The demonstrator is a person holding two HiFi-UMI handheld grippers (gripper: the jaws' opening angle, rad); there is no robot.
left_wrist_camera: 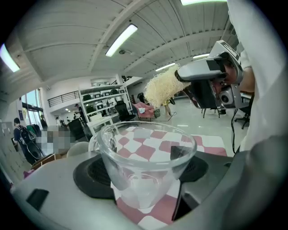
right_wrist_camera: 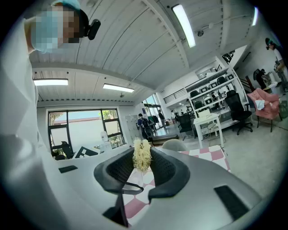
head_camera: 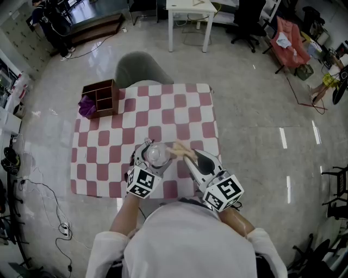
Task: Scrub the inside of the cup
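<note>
The person's white sleeves (head_camera: 185, 244) fill the bottom of the head view, and just ahead of them are the two marker cubes, one on each tool.

The left gripper (head_camera: 154, 156) is closed on a clear glass cup (head_camera: 156, 153). In the left gripper view the black pads (left_wrist_camera: 92, 173) press against both sides of the cup (left_wrist_camera: 144, 168), which has a handle on the far left of its rim. Its mouth is open toward the camera and nothing is inside it. It is held over the near edge of the table.

The right gripper (head_camera: 187, 156) has its jaws drawn in narrow on a pale, stringy scrubber (head_camera: 178, 149). In the right gripper view the scrubber (right_wrist_camera: 141, 155) is pinched between the pads, with its frayed end sticking out past the tips. From the left gripper view the scrubber (left_wrist_camera: 163, 87) is above the rim and to its right, outside the cup and not touching the glass, with the right gripper (left_wrist_camera: 182, 78) behind it.

Below both tools is a pink-and-white checked cloth (head_camera: 179, 108) that covers the table. A brown wooden box (head_camera: 101, 98) with compartments sits at the cloth's far left corner, and something purple (head_camera: 87, 106) sits against the box's left side. A grey chair (head_camera: 140, 69) is just past the far edge of the table. A white table (head_camera: 190, 13) and a red chair (head_camera: 288, 35) stand further off on the shiny floor.
</note>
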